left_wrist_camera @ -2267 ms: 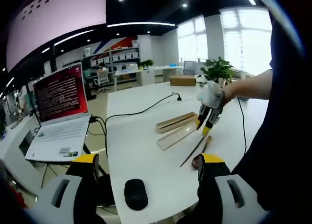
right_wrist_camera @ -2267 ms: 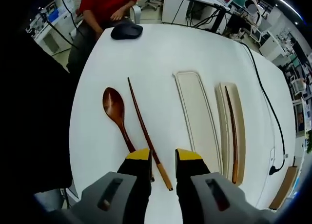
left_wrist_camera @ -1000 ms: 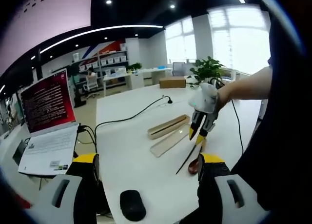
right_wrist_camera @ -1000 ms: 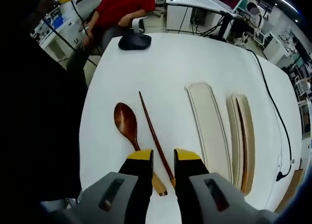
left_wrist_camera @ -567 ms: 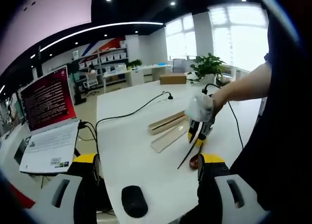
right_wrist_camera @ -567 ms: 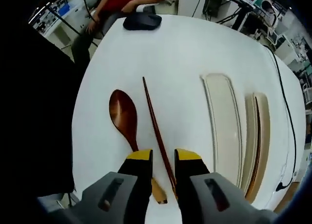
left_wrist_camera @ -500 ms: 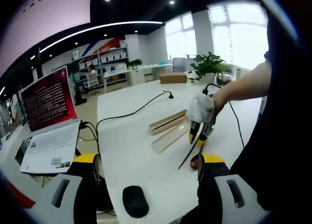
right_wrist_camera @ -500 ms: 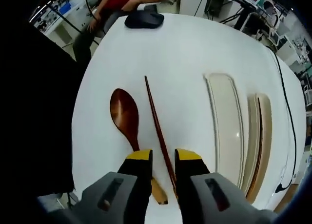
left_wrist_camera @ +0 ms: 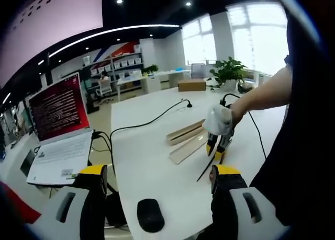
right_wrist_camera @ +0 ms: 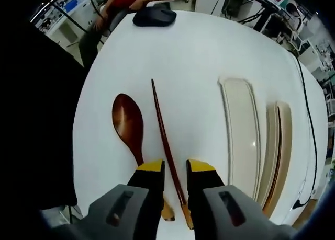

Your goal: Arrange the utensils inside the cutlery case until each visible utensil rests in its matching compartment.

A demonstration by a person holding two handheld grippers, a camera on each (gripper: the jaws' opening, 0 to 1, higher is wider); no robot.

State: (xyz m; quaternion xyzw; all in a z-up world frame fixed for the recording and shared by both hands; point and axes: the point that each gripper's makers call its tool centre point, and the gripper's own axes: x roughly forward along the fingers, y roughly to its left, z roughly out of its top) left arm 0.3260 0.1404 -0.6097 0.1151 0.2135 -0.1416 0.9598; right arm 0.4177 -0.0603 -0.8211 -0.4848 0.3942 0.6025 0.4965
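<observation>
Straddling chopstick now, jaws lower.

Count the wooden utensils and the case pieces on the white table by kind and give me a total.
Spoons: 1, the spoon.
Chopsticks: 2, the loose chopstick and the chopstick in the tray.
Case pieces: 2, the empty tray and the tray holding a chopstick.
Total: 5.

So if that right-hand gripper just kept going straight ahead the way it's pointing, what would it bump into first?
Most likely the loose chopstick, which runs between the right gripper's yellow tips, then the white table under it. Depth is hard to judge.
</observation>
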